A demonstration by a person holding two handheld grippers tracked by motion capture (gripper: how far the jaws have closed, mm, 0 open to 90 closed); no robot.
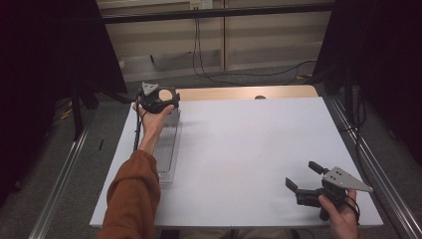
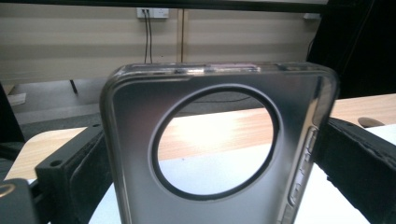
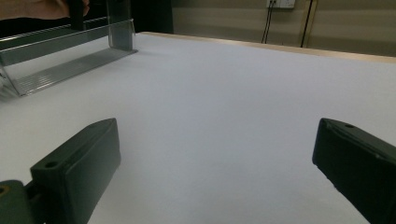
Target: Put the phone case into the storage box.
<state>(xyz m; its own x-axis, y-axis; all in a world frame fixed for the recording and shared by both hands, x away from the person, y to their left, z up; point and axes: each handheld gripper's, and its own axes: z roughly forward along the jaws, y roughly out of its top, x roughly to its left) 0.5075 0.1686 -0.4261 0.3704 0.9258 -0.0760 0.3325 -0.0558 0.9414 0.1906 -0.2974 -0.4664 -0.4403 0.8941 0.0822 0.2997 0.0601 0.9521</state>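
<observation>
- On top of the table lies a big white sheet (image 1: 239,154), flat and bare over most of it.
- At the far edge, a strip of light wood tabletop (image 1: 249,92) peeks out from under the sheet.
- Around the table the floor is grey, with a metal rail on each side.
- Behind the table is a pale wall with a white socket and black cables hanging down; dark curtains hang left and right.
- One clear phone case (image 2: 219,154) is here. It has one big round hole, and the wood and the sheet show through that hole.
- The left gripper (image 1: 158,99) has its jaws pressed on the two sides of the phone case, holding it upright above the far left corner of the sheet.
- One clear plastic rack (image 1: 168,149) lies long and flat along the left side of the sheet, just under the left arm.
- The right gripper (image 1: 304,175) hovers low over the near right corner of the sheet, with its jaws spread wide and nothing between them.
- Two grippers, two hands, one orange sleeve (image 1: 132,199).
</observation>
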